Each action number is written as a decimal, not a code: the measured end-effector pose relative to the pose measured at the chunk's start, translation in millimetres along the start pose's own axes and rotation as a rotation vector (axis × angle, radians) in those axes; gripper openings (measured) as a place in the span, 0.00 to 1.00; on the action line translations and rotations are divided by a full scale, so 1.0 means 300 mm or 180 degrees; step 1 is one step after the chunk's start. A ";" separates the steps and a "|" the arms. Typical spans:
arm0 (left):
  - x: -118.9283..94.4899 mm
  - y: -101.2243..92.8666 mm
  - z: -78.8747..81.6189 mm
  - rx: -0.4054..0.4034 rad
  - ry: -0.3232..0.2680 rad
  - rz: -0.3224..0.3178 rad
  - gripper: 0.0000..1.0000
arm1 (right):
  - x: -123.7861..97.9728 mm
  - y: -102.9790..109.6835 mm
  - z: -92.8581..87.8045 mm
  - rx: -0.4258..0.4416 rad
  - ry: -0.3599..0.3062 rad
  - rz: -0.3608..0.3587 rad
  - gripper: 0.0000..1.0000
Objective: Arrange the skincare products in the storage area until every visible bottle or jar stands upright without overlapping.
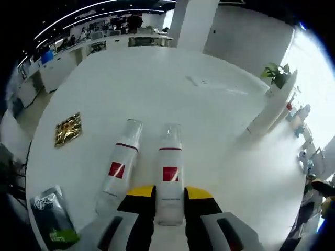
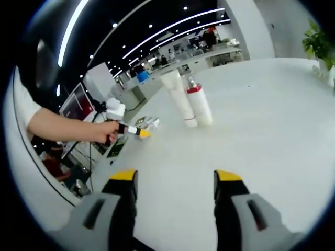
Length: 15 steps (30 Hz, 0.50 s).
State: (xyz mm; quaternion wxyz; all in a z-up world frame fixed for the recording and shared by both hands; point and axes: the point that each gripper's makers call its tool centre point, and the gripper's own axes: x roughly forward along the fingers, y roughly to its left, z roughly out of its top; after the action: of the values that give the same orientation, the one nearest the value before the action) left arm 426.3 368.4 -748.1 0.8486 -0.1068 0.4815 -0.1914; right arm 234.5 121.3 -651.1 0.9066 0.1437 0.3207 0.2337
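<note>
**A:** What do we have on the white table [image 1: 157,83]?

**B:** In the left gripper view, we see two white bottles lying flat on it, side by side, close together but apart. Each has a clear cap, a thin red band below the cap and a red square label on its body. The right-hand bottle [image 1: 170,175] lies between the jaws of our left gripper [image 1: 170,194], whose yellow-tipped fingers sit against its lower sides, closed on it. The left-hand bottle [image 1: 120,164] lies just beside that one, tilted slightly away from it.

**A:** Anything else near those bottles?

**B:** A gold foil packet [image 1: 68,129] lies farther left of the left-hand bottle, and a dark sachet with green print [image 1: 52,217] lies at the table's edge, nearer us.

**A:** And the right gripper view?

**B:** Our right gripper [image 2: 177,180] hovers over bare table with its jaws spread wide, nothing between them. Beyond it, a white tube [image 2: 179,99] and a white bottle with a red collar [image 2: 199,103] stand upright, touching or nearly so. Left of the tube, a hand [image 2: 99,130] holds the other gripper.
</note>
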 end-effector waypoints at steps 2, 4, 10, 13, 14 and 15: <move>-0.003 -0.019 -0.011 -0.0393 -0.0038 -0.0171 0.21 | 0.001 0.005 -0.003 -0.0003 0.0007 0.0016 0.60; -0.014 -0.044 -0.016 -0.0839 -0.0130 -0.0391 0.20 | 0.006 0.018 -0.007 0.0014 0.0015 0.0065 0.59; -0.107 -0.203 -0.013 -0.1344 -0.0505 -0.1230 0.21 | 0.044 0.072 -0.004 0.0027 0.0022 0.0273 0.58; -0.188 -0.337 -0.053 -0.1392 -0.0556 -0.1753 0.21 | 0.069 0.113 0.009 0.0048 0.0002 0.0428 0.58; -0.219 -0.384 -0.070 -0.1396 -0.0558 -0.1917 0.21 | 0.076 0.128 0.015 0.0059 -0.0005 0.0487 0.58; -0.243 -0.416 -0.087 -0.1359 -0.0571 -0.2028 0.21 | 0.082 0.150 0.026 0.0057 -0.0033 0.0577 0.58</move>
State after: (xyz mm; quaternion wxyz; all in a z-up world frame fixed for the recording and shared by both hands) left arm 342.3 286.8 -659.3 0.7441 -0.4413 0.3771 -0.3307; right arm 241.6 171.4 -639.5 0.8820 0.1815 0.3039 0.3112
